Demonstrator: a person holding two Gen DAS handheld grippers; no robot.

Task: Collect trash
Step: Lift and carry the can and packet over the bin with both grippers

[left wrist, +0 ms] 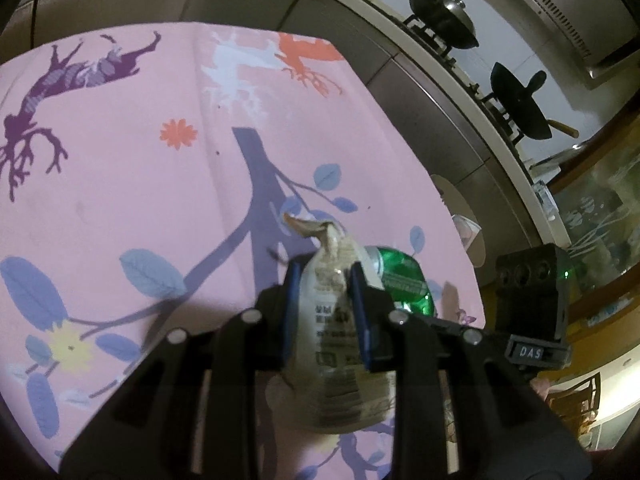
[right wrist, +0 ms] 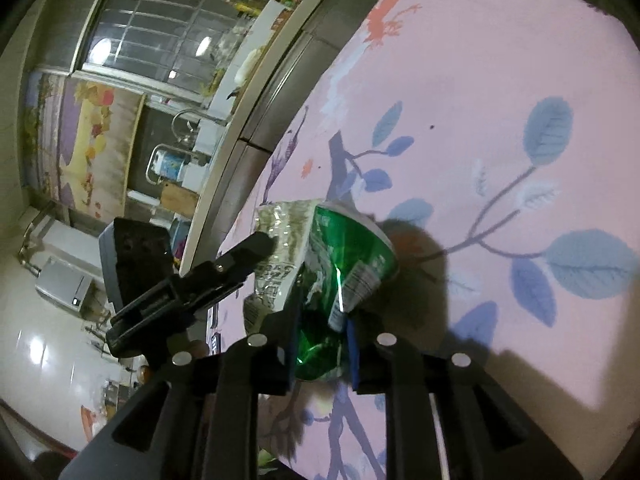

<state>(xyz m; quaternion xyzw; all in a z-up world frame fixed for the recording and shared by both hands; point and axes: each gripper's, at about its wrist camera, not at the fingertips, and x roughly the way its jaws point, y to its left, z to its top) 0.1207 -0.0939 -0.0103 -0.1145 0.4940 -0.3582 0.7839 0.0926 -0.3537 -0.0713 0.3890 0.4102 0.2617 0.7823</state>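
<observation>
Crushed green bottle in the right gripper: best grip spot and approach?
Grip the flattened midsection of the crushed green plastic bottle, across its thin faces, where the right gripper already pinches it. Come in from the bottle's free end, on the side away from the pale wrapper that the left gripper holds: the crushed walls sit flat against the pads, while the flared end would slip.
</observation>
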